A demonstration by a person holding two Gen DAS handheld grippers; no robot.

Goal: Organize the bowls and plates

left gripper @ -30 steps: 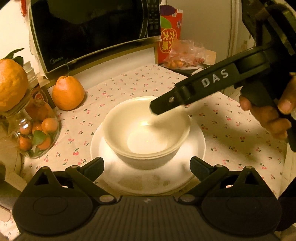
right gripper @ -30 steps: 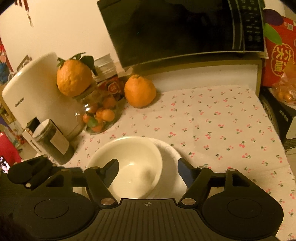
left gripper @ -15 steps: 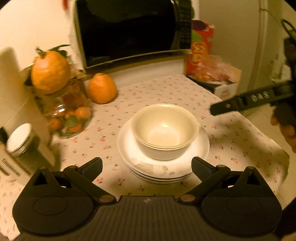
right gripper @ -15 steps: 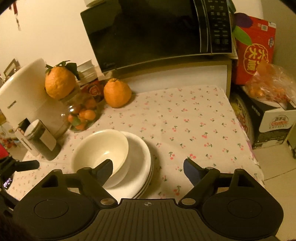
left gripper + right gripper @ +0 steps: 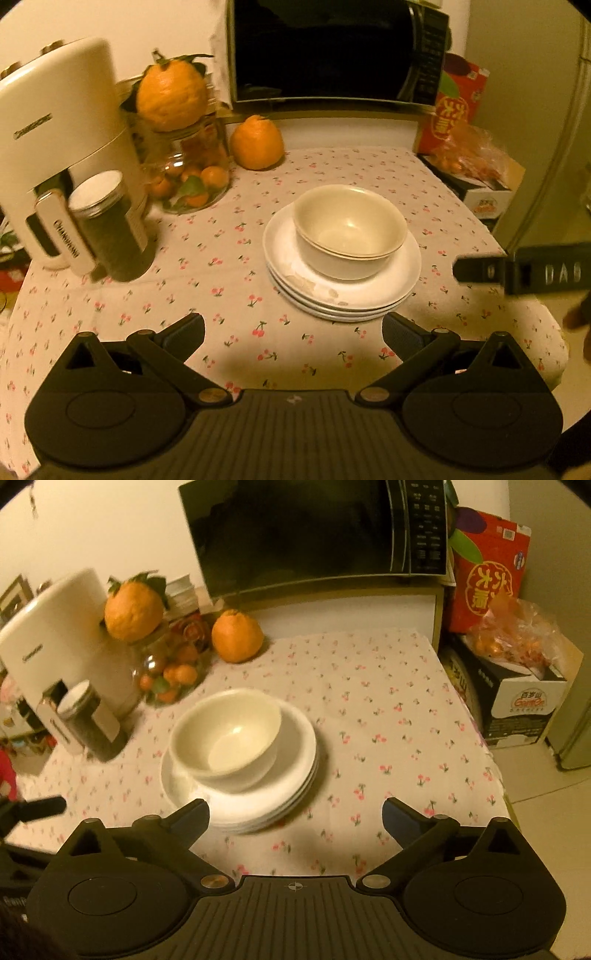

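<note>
Nested cream bowls (image 5: pixel 349 230) sit on a stack of white plates (image 5: pixel 343 295) on the cherry-print tablecloth (image 5: pixel 221 258). The bowls (image 5: pixel 225 734) and plates (image 5: pixel 295 775) also show in the right wrist view. My left gripper (image 5: pixel 293 328) is open and empty, hovering in front of the stack. My right gripper (image 5: pixel 295 810) is open and empty, in front and slightly right of the stack. A finger of the right gripper (image 5: pixel 517 271) shows at the right of the left wrist view.
A microwave (image 5: pixel 332 51) stands at the back. A white appliance (image 5: pixel 62 129), a dark jar (image 5: pixel 107 225), a glass jar of small oranges (image 5: pixel 188 173) and an orange (image 5: pixel 256 142) stand at the left. A red box (image 5: pixel 484 576) and bagged fruit (image 5: pixel 517 635) are right.
Both grippers have pulled back and up from the bowl and plate stack. The right gripper has left the bowl and moved away to the right. The stack stays in place.
</note>
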